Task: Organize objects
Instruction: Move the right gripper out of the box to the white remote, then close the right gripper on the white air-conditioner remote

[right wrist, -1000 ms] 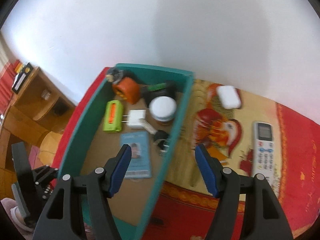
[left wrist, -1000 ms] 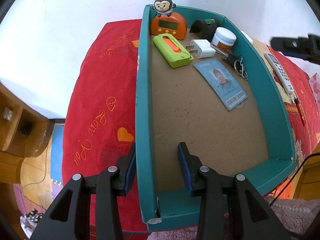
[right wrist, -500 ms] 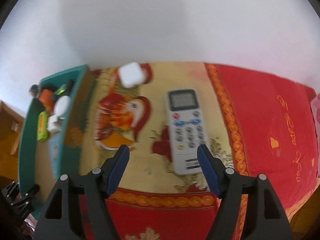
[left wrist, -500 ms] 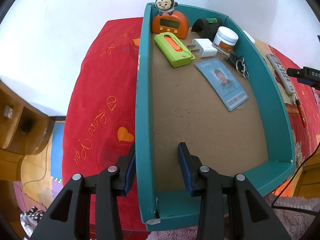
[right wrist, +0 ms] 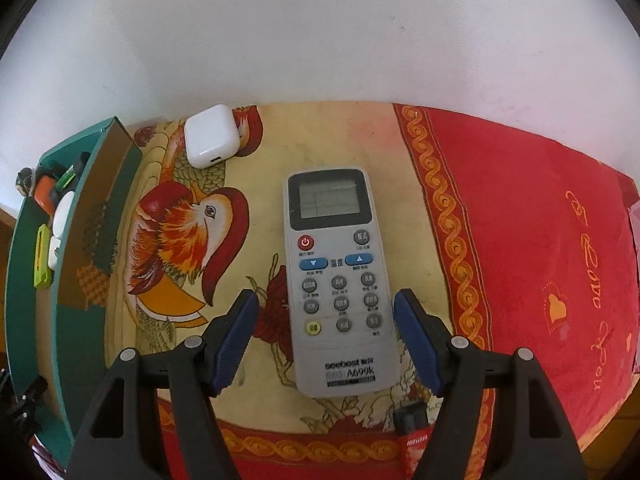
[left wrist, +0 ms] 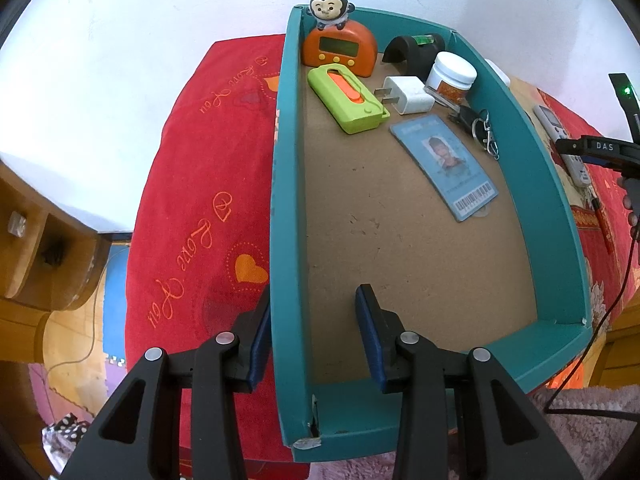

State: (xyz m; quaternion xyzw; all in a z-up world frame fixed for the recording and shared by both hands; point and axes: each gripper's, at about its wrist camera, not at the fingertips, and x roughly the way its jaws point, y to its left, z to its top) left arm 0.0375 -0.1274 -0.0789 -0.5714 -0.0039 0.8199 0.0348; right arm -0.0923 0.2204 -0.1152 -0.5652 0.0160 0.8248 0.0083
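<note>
A teal box (left wrist: 285, 216) holds an orange clock (left wrist: 339, 46), a green cutter (left wrist: 347, 98), a white charger (left wrist: 408, 94), a white jar (left wrist: 454, 76), keys (left wrist: 478, 126) and an ID card (left wrist: 446, 164). My left gripper (left wrist: 314, 320) is open and straddles the box's left wall near its front corner. In the right wrist view a grey remote (right wrist: 338, 280) lies on the patterned cloth (right wrist: 160, 240). My right gripper (right wrist: 326, 320) is open, one finger on each side of the remote's lower half. A white earbud case (right wrist: 210, 136) lies behind it, beside the box (right wrist: 24, 280).
The red cloth (left wrist: 200, 200) covers the surface on both sides of the box. A white wall stands right behind. A wooden shelf (left wrist: 36, 248) is at the left below the surface. A black cable (left wrist: 600, 340) hangs at the right. A small dark object (right wrist: 412, 420) lies below the remote.
My right gripper has swung from over the box to the right and come down around the remote. My left gripper has stayed astride the box wall.
</note>
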